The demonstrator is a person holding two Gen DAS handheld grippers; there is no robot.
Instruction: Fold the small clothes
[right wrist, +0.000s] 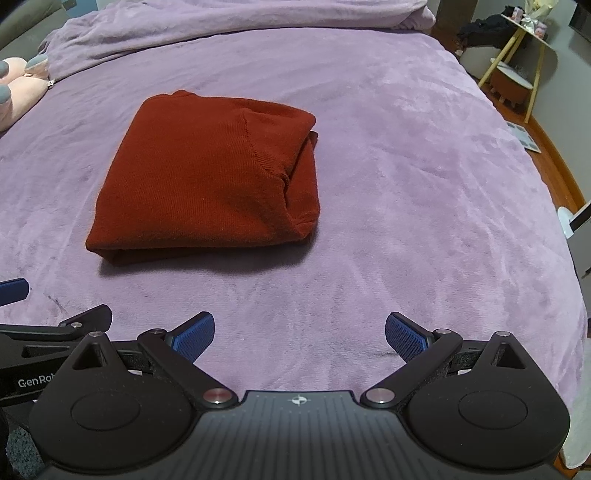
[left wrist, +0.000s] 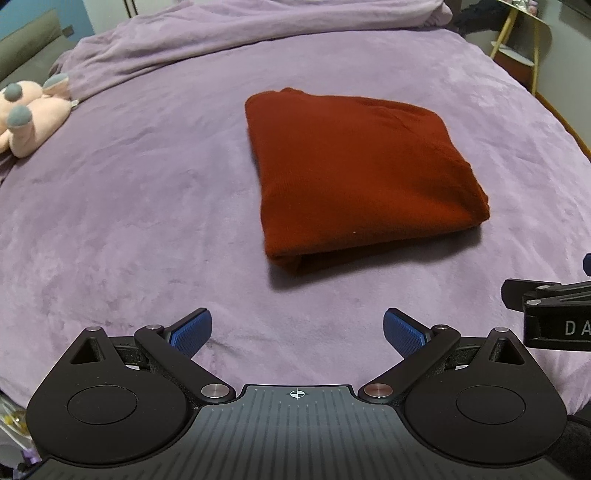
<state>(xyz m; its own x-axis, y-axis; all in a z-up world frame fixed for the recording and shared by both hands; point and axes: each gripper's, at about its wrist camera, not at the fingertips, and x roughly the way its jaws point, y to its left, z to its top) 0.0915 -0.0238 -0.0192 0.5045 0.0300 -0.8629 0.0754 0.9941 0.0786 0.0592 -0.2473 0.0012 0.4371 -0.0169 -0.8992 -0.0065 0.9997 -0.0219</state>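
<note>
A dark red knit garment [left wrist: 354, 173] lies folded into a thick rectangle on the purple blanket; it also shows in the right wrist view [right wrist: 207, 177]. My left gripper [left wrist: 297, 332] is open and empty, held above the blanket a little short of the garment's near edge. My right gripper [right wrist: 299, 334] is open and empty, near the front edge, to the right of the garment. The right gripper's body shows at the right edge of the left wrist view [left wrist: 554, 310]. The left gripper's side shows at the left edge of the right wrist view [right wrist: 51, 328].
The purple blanket [left wrist: 129, 221] covers the bed, with bunched folds at the far end [right wrist: 221, 26]. A pink plush toy [left wrist: 29, 110] lies at the far left. A yellow-legged side table [right wrist: 517, 66] stands past the bed's right edge.
</note>
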